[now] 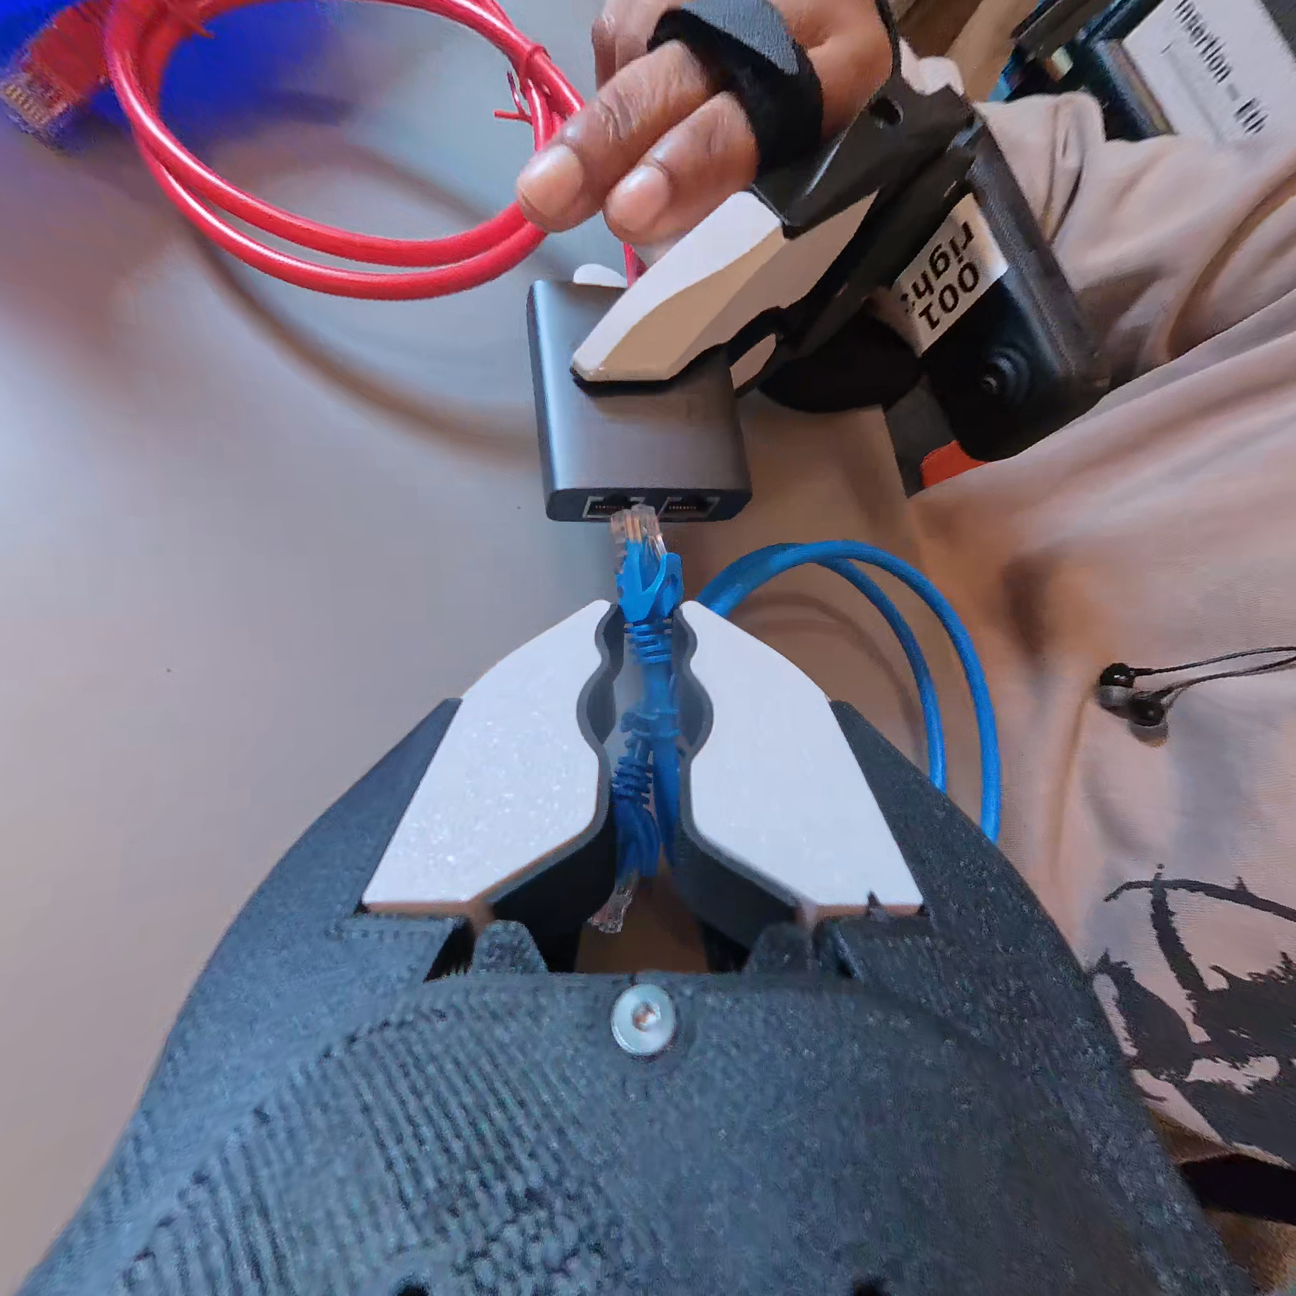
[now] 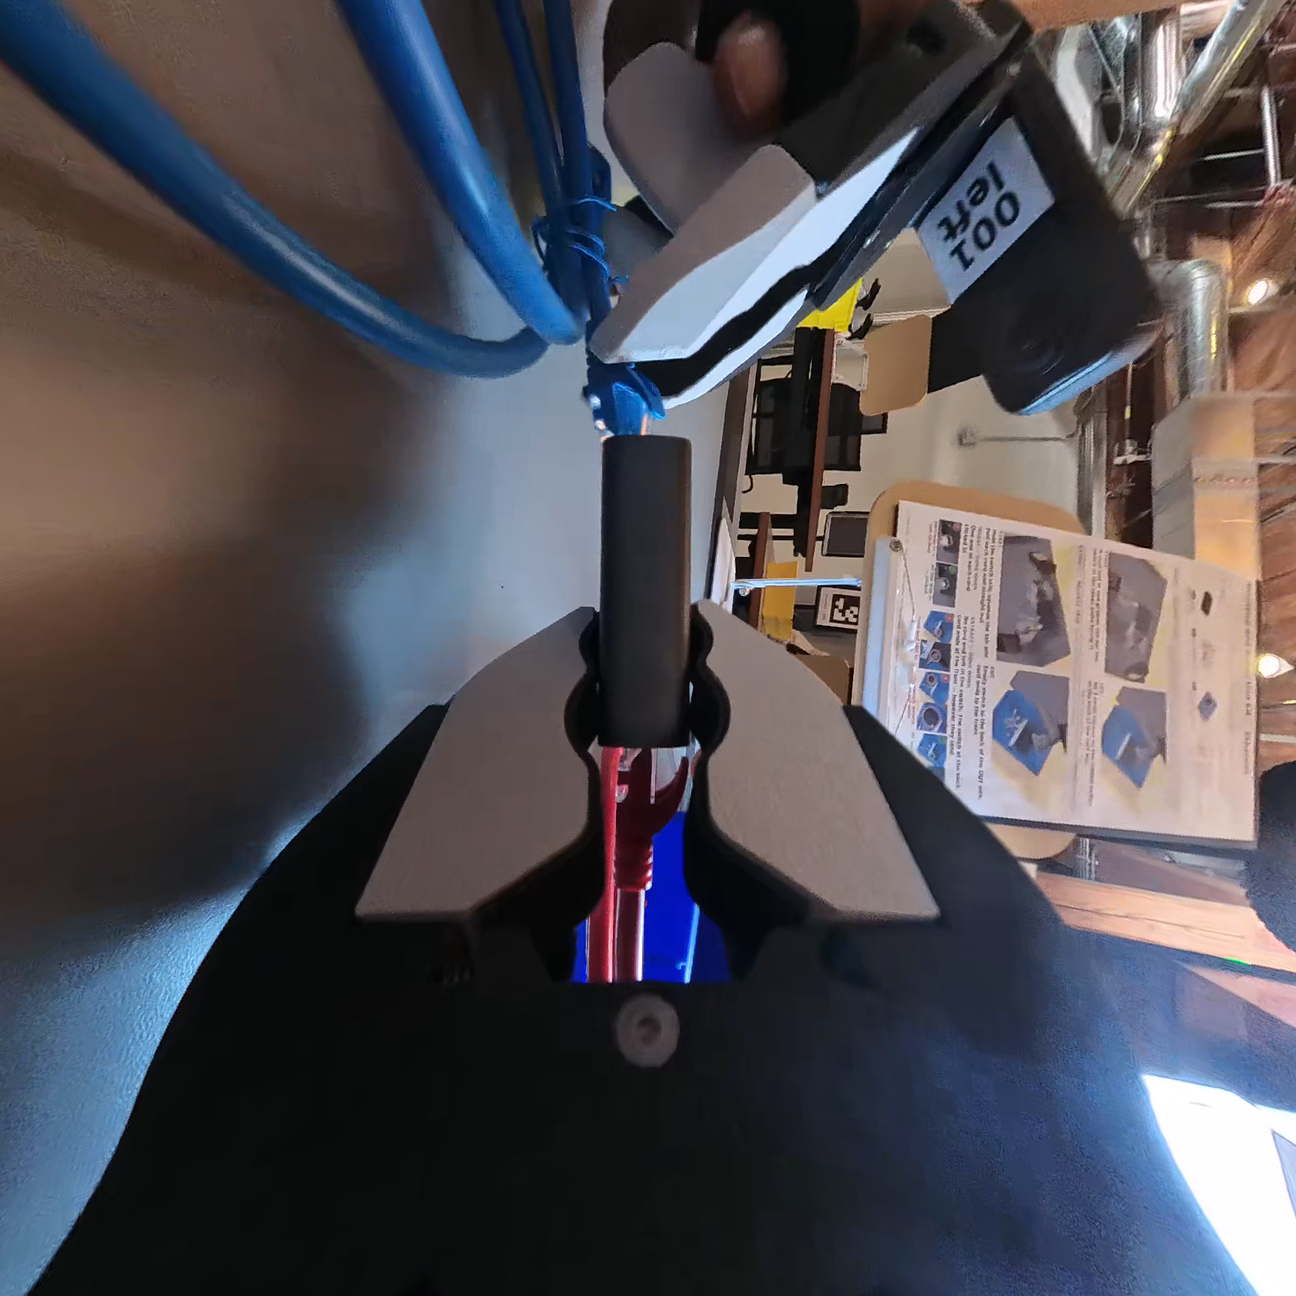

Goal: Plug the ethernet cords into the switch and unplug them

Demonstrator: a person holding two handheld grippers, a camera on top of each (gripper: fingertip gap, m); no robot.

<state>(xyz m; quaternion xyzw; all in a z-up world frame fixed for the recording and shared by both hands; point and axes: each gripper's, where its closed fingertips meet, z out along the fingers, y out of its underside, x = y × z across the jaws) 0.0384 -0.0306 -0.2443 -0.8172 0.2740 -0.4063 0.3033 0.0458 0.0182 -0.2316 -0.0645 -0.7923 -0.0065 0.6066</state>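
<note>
My left gripper is shut on the blue ethernet cord just behind its clear plug. The plug tip sits at the mouth of the left of two ports on the dark grey switch. My right gripper is shut on the switch and holds it edge-on above the table. It also shows in the left wrist view. A red ethernet cord is plugged into the switch's back end and loops away over the table. The blue plug meets the switch's far end.
The grey table lies under both grippers. The red cord's free plug lies at the far left by something blue. A person's hand and pale sweatshirt are at the right. An instruction sheet stands beyond the table. There is about 5 cm between the tips of the two grippers.
</note>
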